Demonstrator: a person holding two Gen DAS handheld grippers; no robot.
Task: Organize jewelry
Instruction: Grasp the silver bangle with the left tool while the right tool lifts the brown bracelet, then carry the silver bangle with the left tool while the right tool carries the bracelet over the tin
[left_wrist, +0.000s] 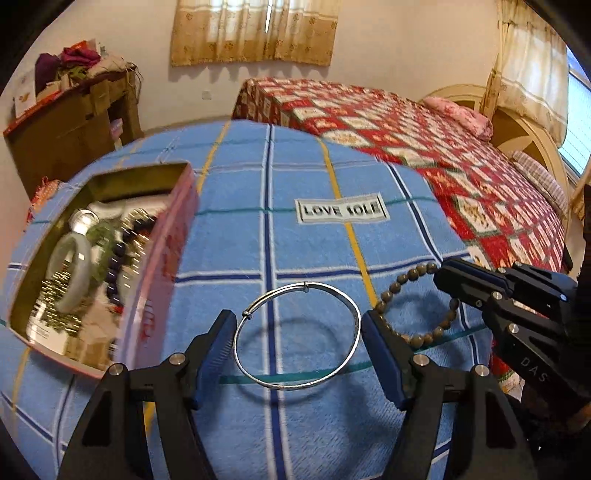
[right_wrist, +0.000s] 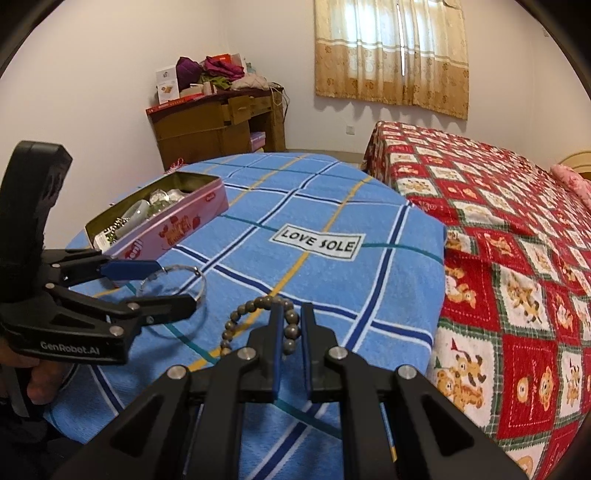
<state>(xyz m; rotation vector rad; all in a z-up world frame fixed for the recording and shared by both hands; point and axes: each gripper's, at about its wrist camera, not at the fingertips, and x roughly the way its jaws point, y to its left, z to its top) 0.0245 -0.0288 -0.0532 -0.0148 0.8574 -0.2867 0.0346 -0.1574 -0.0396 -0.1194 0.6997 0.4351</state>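
Observation:
A thin silver bangle (left_wrist: 295, 334) lies on the blue checked cloth between the fingers of my left gripper (left_wrist: 297, 325), which is open around it; the bangle touches the fingers on both sides. In the right wrist view the bangle (right_wrist: 173, 291) and left gripper (right_wrist: 166, 284) sit at the left. A brown bead bracelet (left_wrist: 413, 306) lies to the right. My right gripper (right_wrist: 291, 325) is closed on one side of the bead bracelet (right_wrist: 258, 317). An open pink tin (left_wrist: 155, 280) holds several pieces of jewelry, among them a pale jade bangle (left_wrist: 72, 273).
The blue cloth (right_wrist: 332, 206) covers a round table with a "LOVE SOLE" label (right_wrist: 319, 242). A bed with a red patterned quilt (right_wrist: 517, 240) stands to the right. A wooden cabinet (right_wrist: 218, 122) piled with clutter stands by the far wall.

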